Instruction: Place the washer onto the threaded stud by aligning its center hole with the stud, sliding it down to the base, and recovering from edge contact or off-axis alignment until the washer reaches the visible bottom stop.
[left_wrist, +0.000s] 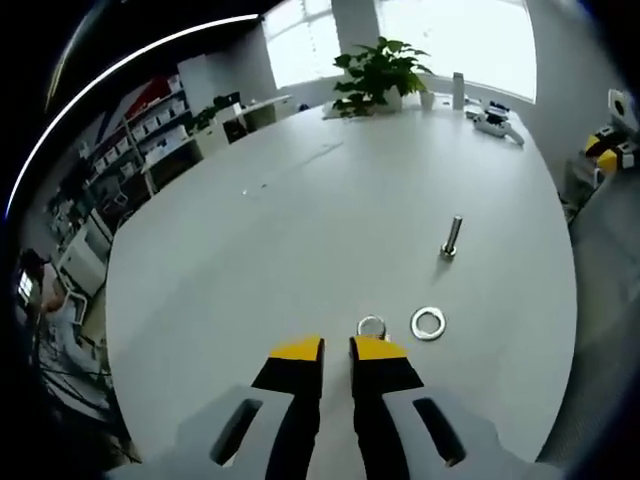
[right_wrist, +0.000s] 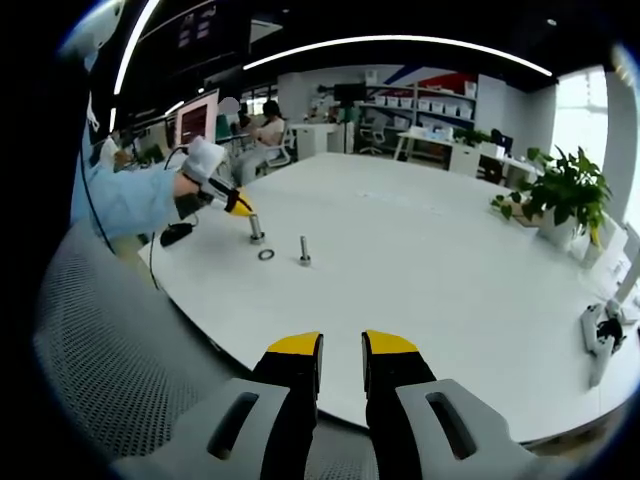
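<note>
A threaded stud (left_wrist: 452, 237) stands upright on the white table (left_wrist: 300, 220), and a flat washer (left_wrist: 428, 323) lies nearer to me. A smaller metal ring (left_wrist: 371, 326) sits just ahead of my left gripper's (left_wrist: 337, 345) right jaw tip, not between the jaws. The jaws stand close together with only a narrow slit and nothing in it. In the right gripper view the left gripper (right_wrist: 238, 206), held by a hand in a blue sleeve, hovers over a short upright metal piece (right_wrist: 257, 232). Beside that piece are the washer (right_wrist: 266, 254) and the stud (right_wrist: 304, 250). My right gripper (right_wrist: 342, 345) is near the table's front edge, empty, its jaws close together.
A potted plant (left_wrist: 378, 72) and a white device (left_wrist: 496, 122) stand at the table's far end. A grey mesh chair back (right_wrist: 110, 340) lies left of my right gripper. A seated person (right_wrist: 268, 125) and desks are in the background. A black object (right_wrist: 176, 234) lies by the table edge.
</note>
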